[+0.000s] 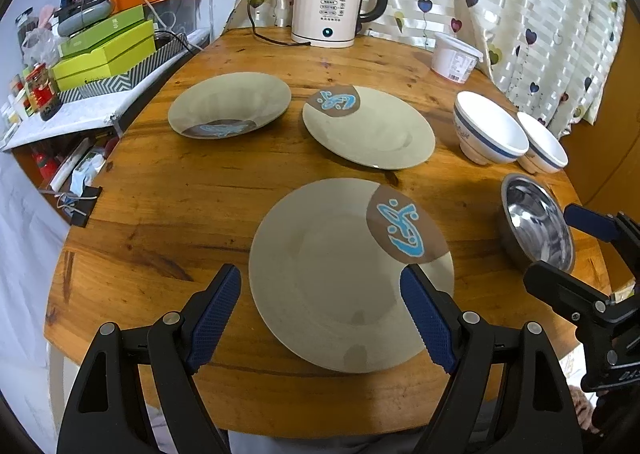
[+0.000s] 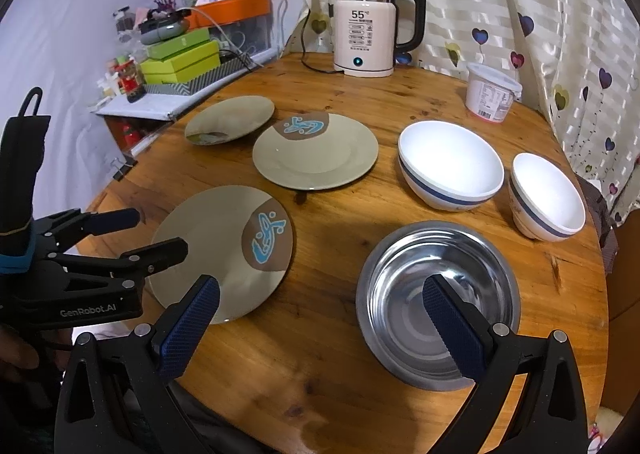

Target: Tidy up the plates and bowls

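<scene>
Hovering wide open and empty, the left gripper (image 1: 320,314) is lining up on the nearest plate (image 1: 340,278) while the right gripper (image 2: 320,326) is probably eyeing the steel bowl (image 2: 436,302), both dishes sitting unstacked on the table (image 2: 400,102).

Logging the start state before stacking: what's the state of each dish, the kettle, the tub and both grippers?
near plate: flat, empty
middle plate: flat, empty
far plate: tilted, empty
large white bowl: upright, empty
small white bowl: upright, empty
steel bowl: upright, empty
kettle: lid shut, reads 55
tub: lidded
left gripper: open
right gripper: open
</scene>
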`<state>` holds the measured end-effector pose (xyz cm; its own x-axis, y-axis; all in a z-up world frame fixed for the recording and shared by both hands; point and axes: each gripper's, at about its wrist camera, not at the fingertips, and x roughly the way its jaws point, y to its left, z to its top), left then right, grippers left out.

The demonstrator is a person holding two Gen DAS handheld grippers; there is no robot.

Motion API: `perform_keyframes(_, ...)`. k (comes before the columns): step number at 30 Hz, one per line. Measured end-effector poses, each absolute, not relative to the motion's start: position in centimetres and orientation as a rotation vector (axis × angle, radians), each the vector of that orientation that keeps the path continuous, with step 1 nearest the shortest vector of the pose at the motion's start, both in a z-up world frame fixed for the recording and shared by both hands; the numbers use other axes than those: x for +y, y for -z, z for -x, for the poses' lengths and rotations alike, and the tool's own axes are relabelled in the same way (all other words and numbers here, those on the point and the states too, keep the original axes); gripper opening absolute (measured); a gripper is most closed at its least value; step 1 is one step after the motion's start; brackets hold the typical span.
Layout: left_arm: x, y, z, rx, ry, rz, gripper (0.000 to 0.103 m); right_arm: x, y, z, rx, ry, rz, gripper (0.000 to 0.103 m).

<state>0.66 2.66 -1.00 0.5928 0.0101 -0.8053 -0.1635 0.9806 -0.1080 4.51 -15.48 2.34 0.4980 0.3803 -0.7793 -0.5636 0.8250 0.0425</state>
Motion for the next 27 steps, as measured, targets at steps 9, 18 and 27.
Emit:
perform_keyframes(9, 6.2, 0.6, -1.3, 0.896, -0.159, 0.262, 0.082, -13.4, -2.9, -6.2, 0.88, -0.61, 0.248, 0.103)
perform_keyframes(18, 9.7, 0.6, -2.3, 0.877, -0.221, 0.31, 0.082, -10.3, -3.3, -8.3, 0.885, -0.656, 0.246, 0.098)
perform_keyframes(27, 12.8, 0.8, -3.9, 0.856, -0.248, 0.349, 0.08, -6.6, -3.0, -10.9, 0.921, -0.704, 0.238, 0.085)
